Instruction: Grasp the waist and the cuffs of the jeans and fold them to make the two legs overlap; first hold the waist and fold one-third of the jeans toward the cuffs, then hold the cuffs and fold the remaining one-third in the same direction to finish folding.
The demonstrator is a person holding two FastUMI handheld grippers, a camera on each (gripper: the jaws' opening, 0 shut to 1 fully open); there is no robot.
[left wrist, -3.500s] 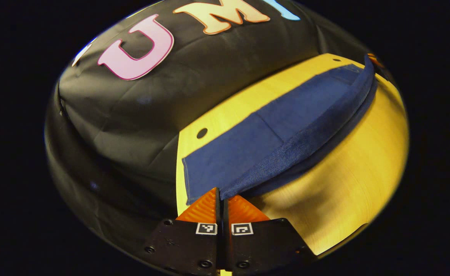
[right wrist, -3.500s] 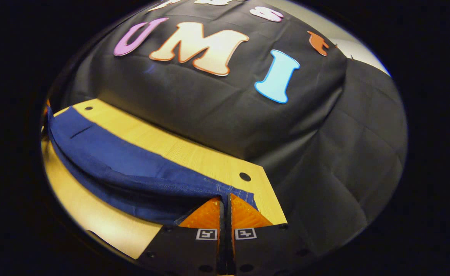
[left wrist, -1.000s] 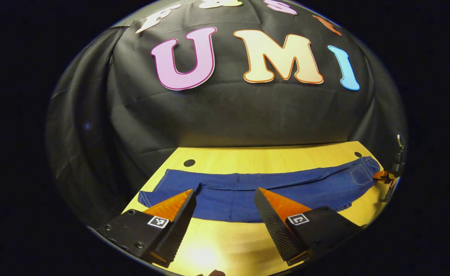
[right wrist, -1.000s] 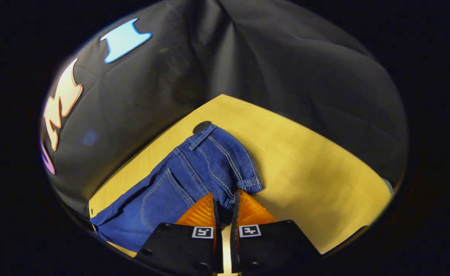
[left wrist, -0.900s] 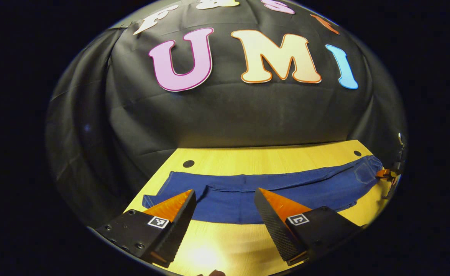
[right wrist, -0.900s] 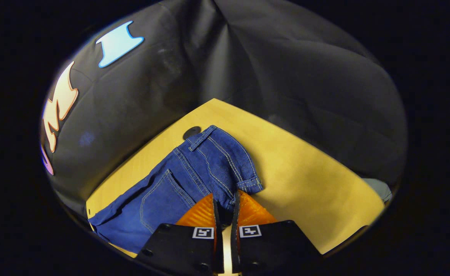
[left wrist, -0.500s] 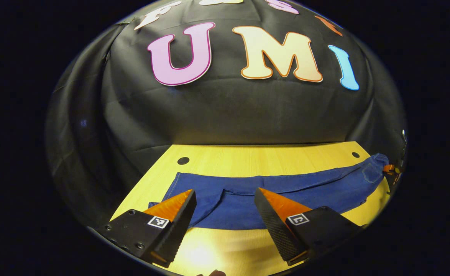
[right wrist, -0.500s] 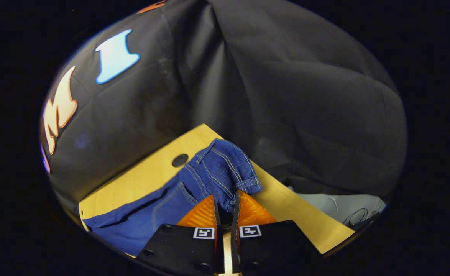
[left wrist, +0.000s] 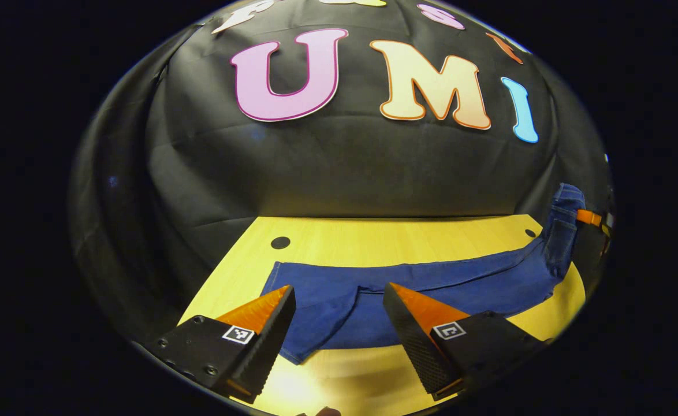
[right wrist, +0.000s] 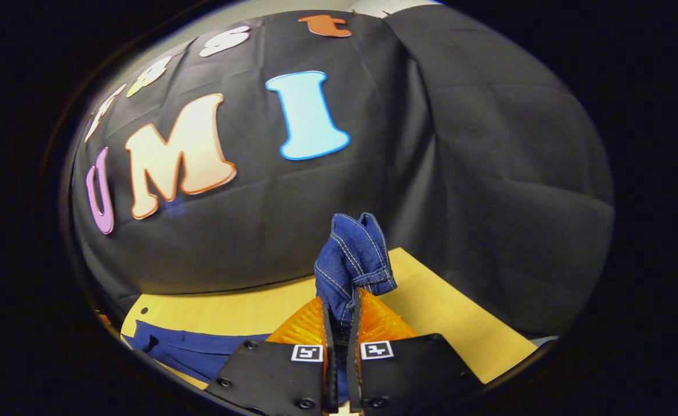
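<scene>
— What's the right gripper (right wrist: 339,323) got hold of?

— The waist of the jeans (right wrist: 353,257). In the right gripper view both fingers are pressed together on the denim, with the waistband bunched up and standing above the tips, stitching and a belt loop showing. From the left gripper view you can see that same end at the far right, raised clear of the table (left wrist: 385,240), with the right gripper (left wrist: 590,218) beside it at the edge.

— And the left gripper (left wrist: 339,306)?

— Its fingers are spread wide apart, holding nothing. They sit low at the near side of the table, one on each side of the cuff end. Whether the tips are touching the cloth or just above it, I can't tell.

— So where are the jeans lying?

— Stretched across the table from left to right. The cuffs (left wrist: 298,312) are at the left, flat on the wood, with one corner drooping toward the near edge. The legs (left wrist: 431,283) run together to the right as one blue band, then the fabric climbs up to the lifted waist.

— What about the table itself?

— Pale yellow wood, with a small dark round hole (left wrist: 280,242) near its far left corner and another hole (left wrist: 528,233) near the far right, close to where the jeans rise.

— And around it?

— Black cloth (left wrist: 339,162) hangs behind and at both sides of the table, creased and draped. In the right gripper view a bit of pale wall (right wrist: 293,7) shows above the cloth's top edge.
</scene>
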